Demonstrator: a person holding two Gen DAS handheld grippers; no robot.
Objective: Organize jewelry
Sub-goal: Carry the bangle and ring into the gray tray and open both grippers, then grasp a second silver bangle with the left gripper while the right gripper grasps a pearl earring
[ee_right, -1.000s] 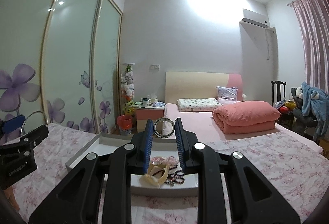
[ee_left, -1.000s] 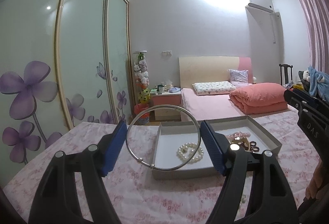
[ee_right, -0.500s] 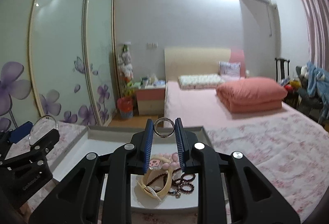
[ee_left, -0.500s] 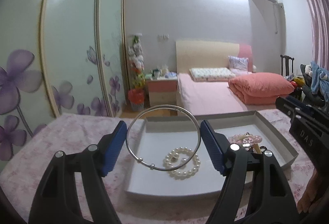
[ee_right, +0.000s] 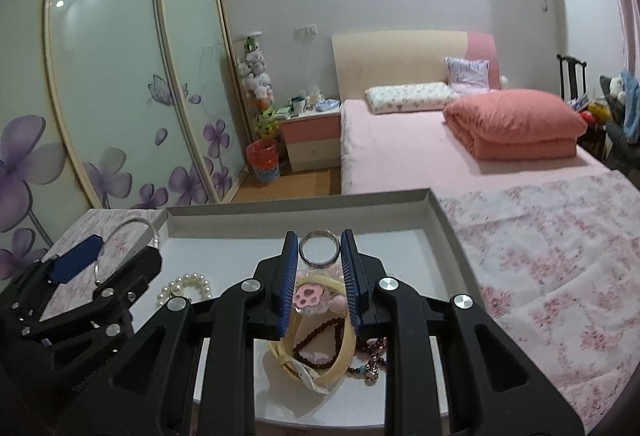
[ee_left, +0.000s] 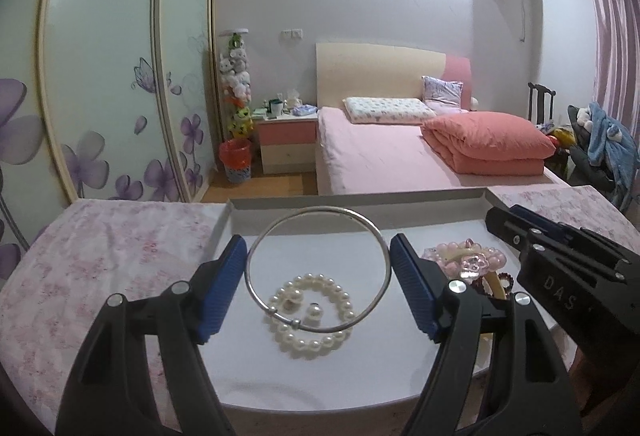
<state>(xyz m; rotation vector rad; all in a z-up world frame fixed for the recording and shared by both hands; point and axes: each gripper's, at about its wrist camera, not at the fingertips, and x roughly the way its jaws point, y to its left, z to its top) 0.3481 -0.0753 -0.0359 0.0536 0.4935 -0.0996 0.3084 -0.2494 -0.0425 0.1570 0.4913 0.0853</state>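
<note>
Left gripper (ee_left: 318,286) clamps an upright bangle (ee_left: 318,268) over the tray (ee_left: 360,202); right gripper (ee_right: 319,256) jaws opening around an upright ring (ee_right: 319,255)

Silver bangle (ee_left: 318,268) upright over tray (ee_left: 360,204); small ring (ee_right: 319,254) upright too. Pearl bracelet (ee_left: 314,316), pink beads (ee_left: 468,260), dark beads (ee_right: 332,336) lie in tray.

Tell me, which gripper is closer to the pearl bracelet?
Left. The left gripper, holding a silver bangle, hangs right over the pearl bracelet in the tray. The right gripper, with a ring, is off to the side over the hair accessories.
</note>
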